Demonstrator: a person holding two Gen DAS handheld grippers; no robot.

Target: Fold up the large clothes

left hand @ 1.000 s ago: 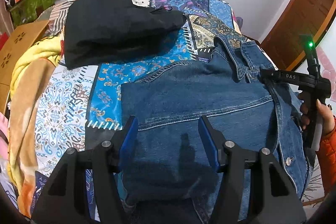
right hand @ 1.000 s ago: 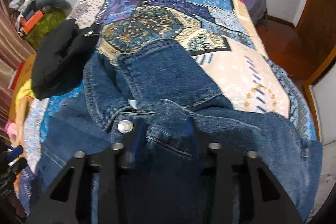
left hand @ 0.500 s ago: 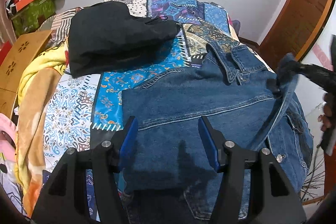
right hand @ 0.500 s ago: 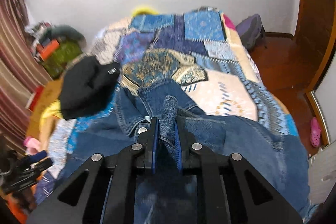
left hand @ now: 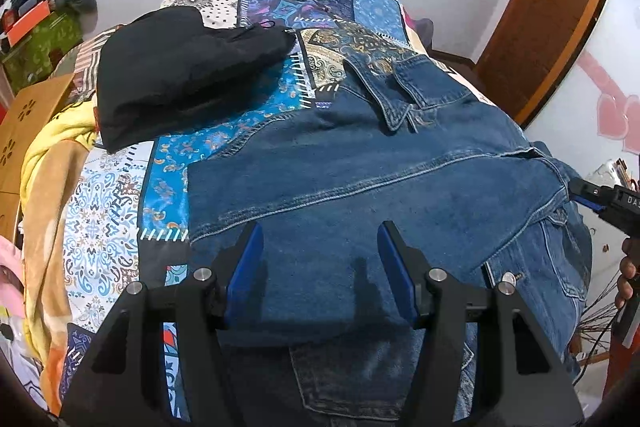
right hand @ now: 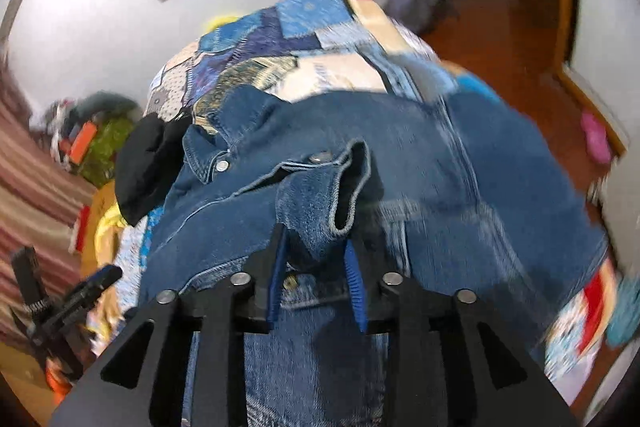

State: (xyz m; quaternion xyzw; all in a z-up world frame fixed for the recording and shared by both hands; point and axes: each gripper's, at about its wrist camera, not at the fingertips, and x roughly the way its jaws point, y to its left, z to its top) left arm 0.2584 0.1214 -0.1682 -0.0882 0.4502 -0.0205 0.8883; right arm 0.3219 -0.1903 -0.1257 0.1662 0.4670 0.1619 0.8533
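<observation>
A blue denim jacket (left hand: 360, 167) lies on the patchwork bedspread (left hand: 112, 207), collar toward the far end. My left gripper (left hand: 320, 259) hovers open and empty just above the jacket's near part. My right gripper (right hand: 316, 267) has its jaws partly parted around a bunched fold of the jacket's front edge (right hand: 320, 195), which sticks up between the blue pads; the view is blurred. The right gripper also shows at the jacket's right edge in the left wrist view (left hand: 576, 191).
A folded black garment (left hand: 180, 75) lies on the bed left of the jacket. A yellow blanket (left hand: 44, 163) and a wooden box (left hand: 24, 115) sit at the bed's left side. A wooden door (left hand: 552, 7) stands far right.
The right gripper, shut on the jacket's front edge and lifted, has dropped back to the jacket's right side and its jaws have parted somewhat. The left gripper stayed open over the jacket.
</observation>
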